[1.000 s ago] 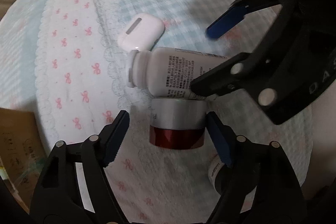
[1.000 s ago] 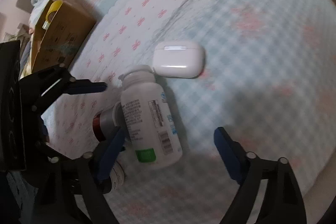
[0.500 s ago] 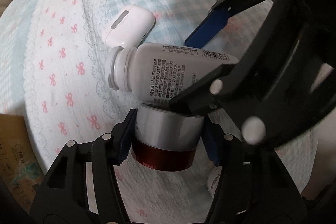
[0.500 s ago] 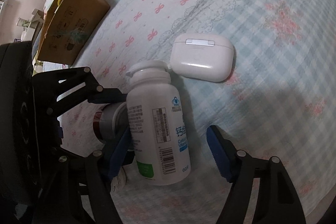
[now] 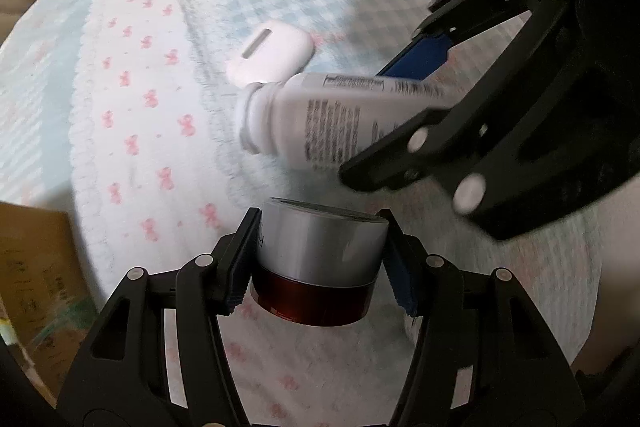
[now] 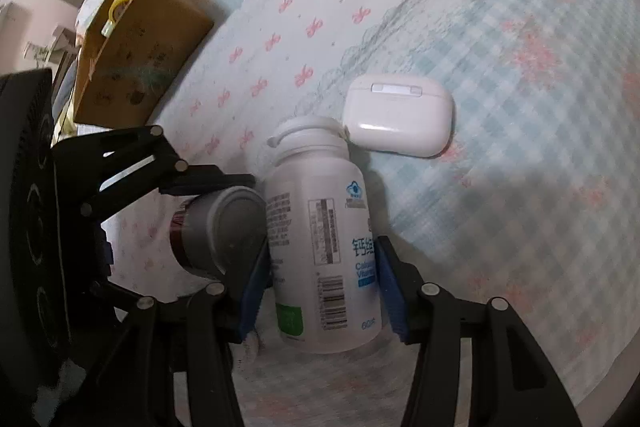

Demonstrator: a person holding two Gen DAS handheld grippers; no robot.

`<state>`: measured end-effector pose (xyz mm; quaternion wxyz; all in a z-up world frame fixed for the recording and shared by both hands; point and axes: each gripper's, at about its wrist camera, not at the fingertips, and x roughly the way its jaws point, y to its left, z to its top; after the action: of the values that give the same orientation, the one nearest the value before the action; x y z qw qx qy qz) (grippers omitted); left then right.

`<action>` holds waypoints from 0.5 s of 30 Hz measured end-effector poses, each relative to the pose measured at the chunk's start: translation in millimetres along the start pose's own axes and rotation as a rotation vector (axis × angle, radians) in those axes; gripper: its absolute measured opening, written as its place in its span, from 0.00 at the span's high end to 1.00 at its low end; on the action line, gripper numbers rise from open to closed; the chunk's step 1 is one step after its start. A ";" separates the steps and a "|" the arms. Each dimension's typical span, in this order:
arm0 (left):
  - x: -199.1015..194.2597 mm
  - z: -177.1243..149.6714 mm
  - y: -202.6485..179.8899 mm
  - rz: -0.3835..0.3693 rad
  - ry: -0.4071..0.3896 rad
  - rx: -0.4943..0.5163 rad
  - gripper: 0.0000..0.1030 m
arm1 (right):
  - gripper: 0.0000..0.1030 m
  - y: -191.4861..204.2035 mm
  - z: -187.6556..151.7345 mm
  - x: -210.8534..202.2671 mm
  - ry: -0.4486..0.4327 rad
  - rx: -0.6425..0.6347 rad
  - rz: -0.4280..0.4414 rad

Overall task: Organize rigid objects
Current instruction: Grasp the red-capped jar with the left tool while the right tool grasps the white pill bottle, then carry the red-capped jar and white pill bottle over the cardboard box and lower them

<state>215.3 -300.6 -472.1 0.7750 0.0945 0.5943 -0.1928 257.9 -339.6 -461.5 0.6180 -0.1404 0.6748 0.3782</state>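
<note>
My left gripper (image 5: 320, 267) is shut on a silver and dark red jar (image 5: 318, 267), which also shows in the right wrist view (image 6: 216, 231). My right gripper (image 6: 320, 291) is shut on a white supplement bottle (image 6: 320, 247) lying on its side; the bottle also shows in the left wrist view (image 5: 332, 119). A white earbud case (image 6: 398, 119) lies on the bedspread just past the bottle's cap, and shows in the left wrist view (image 5: 272, 51) too. The right gripper (image 5: 420, 107) appears at the right of the left wrist view.
Everything lies on a bed with a pale blue checked and pink-bow quilt (image 6: 520, 27). A brown cardboard box (image 6: 132, 55) stands at the far left, its corner visible in the left wrist view (image 5: 36, 267). A small white item (image 6: 250, 343) lies under my right gripper.
Both grippers went from open to shut: the left closed on the jar, the right closed on the bottle. The jar now sits slightly apart from the bottle.
</note>
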 end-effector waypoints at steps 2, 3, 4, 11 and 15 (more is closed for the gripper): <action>-8.2 -1.1 6.9 0.003 -0.005 -0.012 0.48 | 0.54 0.5 1.9 -9.5 -0.013 0.013 -0.012; -11.7 -1.4 9.7 0.005 -0.007 -0.018 0.48 | 0.54 2.2 2.3 -12.9 -0.017 0.019 -0.019; -15.5 -2.3 11.8 0.007 -0.010 -0.023 0.48 | 0.54 4.2 2.4 -17.1 -0.026 0.030 -0.026; -64.1 -9.2 34.2 0.027 -0.077 -0.066 0.48 | 0.54 19.2 -2.3 -58.2 -0.111 0.124 -0.045; -106.2 -14.4 47.0 0.047 -0.130 -0.089 0.48 | 0.54 33.2 -5.7 -93.7 -0.191 0.209 -0.050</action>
<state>198.6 -232.7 -378.3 0.8196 0.0610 0.5486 -0.1538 250.4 -347.1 -362.4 0.7000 -0.0554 0.6448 0.3021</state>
